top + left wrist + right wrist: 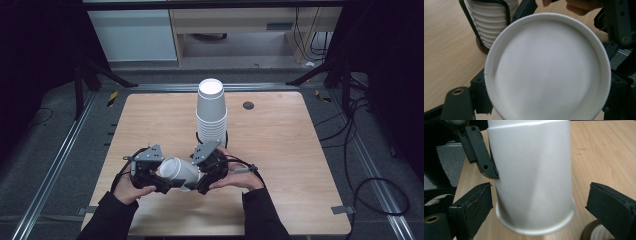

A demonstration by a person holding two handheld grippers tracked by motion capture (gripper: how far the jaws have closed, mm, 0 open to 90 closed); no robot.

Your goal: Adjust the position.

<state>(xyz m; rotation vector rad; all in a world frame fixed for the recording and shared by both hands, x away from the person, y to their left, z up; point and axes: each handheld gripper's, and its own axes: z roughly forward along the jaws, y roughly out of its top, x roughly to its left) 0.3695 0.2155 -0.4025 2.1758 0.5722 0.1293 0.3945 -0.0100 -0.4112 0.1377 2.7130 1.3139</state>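
A single white paper cup (180, 172) lies on its side in the air over the front of the wooden table (285, 150), between my two grippers. My left gripper (165, 181) is shut on it. In the left gripper view one round end of the cup (549, 70) faces the camera between the jaws of the left gripper (539, 105). My right gripper (198, 183) reaches in from the other side. In the right gripper view the cup's wall (531, 175) stands between the spread pads of the right gripper (539, 212), with a gap at the right pad (611, 212).
A tall stack of white cups (211, 112) stands in a black wire holder (506, 12) at the table's middle, just behind the grippers. A small dark disc (248, 105) sits at the back of the table. Metal rails and cables run on the floor around it.
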